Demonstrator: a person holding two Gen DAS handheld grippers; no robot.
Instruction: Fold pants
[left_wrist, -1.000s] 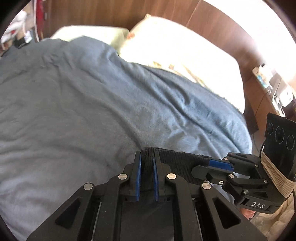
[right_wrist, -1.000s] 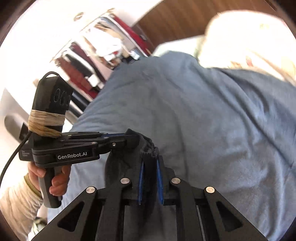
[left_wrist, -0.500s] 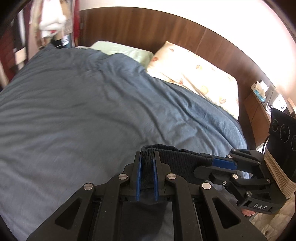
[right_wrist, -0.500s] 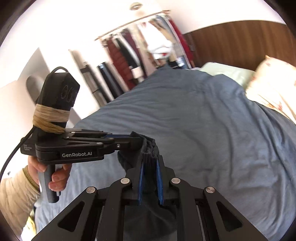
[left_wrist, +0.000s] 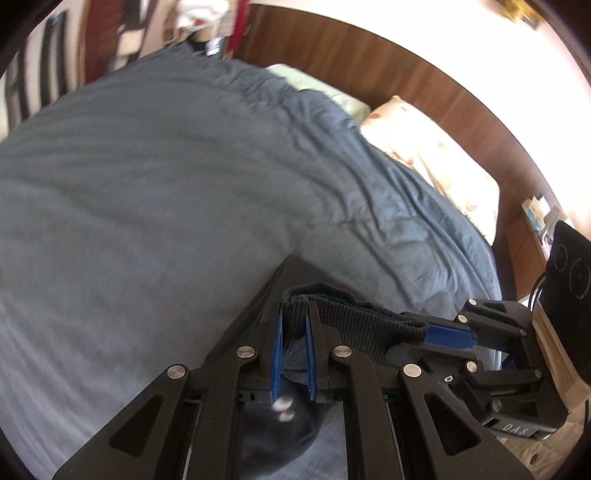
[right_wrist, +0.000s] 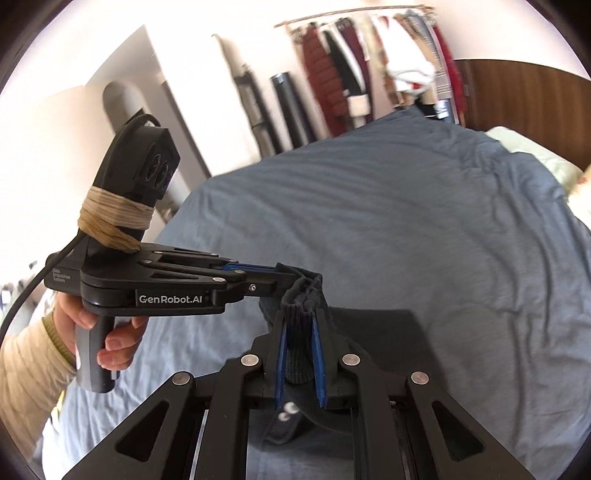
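Left claw (left_wrist: 293, 345) and right claw (right_wrist: 300, 352) clamped on dark ribbed-waistband pants (left_wrist: 354, 325) | held above blue-grey quilted bed (left_wrist: 166, 192) | step: spreading; next: lay flat.

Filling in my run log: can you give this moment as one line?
step: fold pants | left hand-held gripper: shut on pants waistband | right hand-held gripper: shut on pants waistband | pants raised over blue bed cover

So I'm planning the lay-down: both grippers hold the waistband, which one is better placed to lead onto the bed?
Probably the left gripper. It pinches the waistband over the open duvet; the right gripper holds it nearer the bed's side edge. It's close, since both are shut on it.
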